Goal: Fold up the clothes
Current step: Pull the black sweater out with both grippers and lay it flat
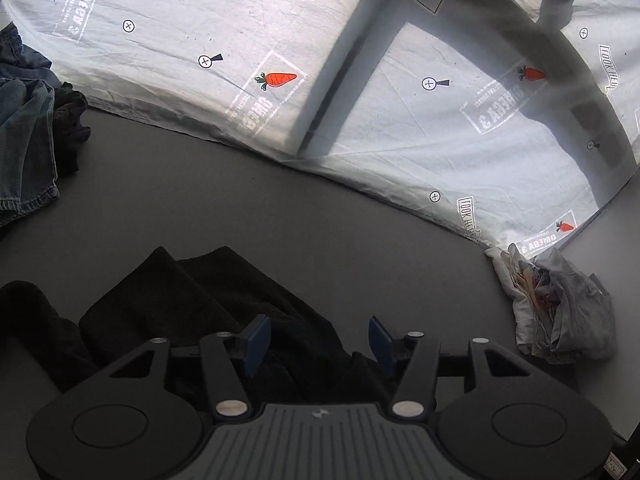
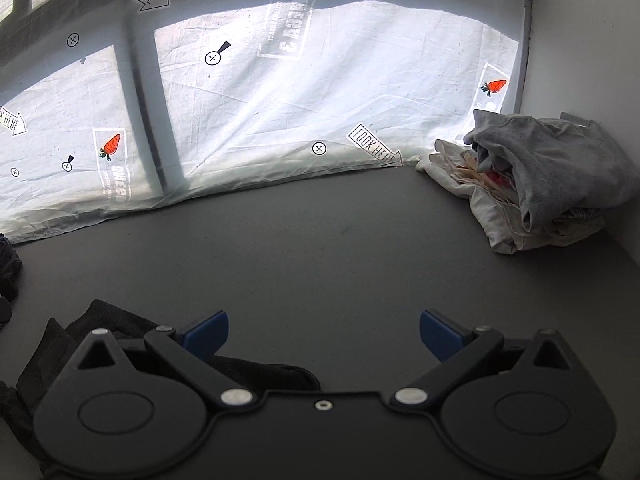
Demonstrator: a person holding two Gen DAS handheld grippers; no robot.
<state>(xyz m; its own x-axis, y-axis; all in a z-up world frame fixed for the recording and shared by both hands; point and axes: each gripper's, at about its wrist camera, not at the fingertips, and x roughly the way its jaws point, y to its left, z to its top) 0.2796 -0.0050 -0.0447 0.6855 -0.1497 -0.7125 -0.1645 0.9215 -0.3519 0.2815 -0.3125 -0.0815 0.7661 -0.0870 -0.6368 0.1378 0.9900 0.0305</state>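
A crumpled black garment lies on the dark grey table, right under my left gripper, which is open and empty just above it. The same black garment shows at the lower left of the right wrist view, partly hidden by the gripper body. My right gripper is open wide and empty over bare table, with its left finger above the garment's edge.
A pile of grey and white clothes sits in the far right corner and shows in the left wrist view too. Blue jeans and dark clothes are heaped at the far left. A printed white sheet hangs along the back edge.
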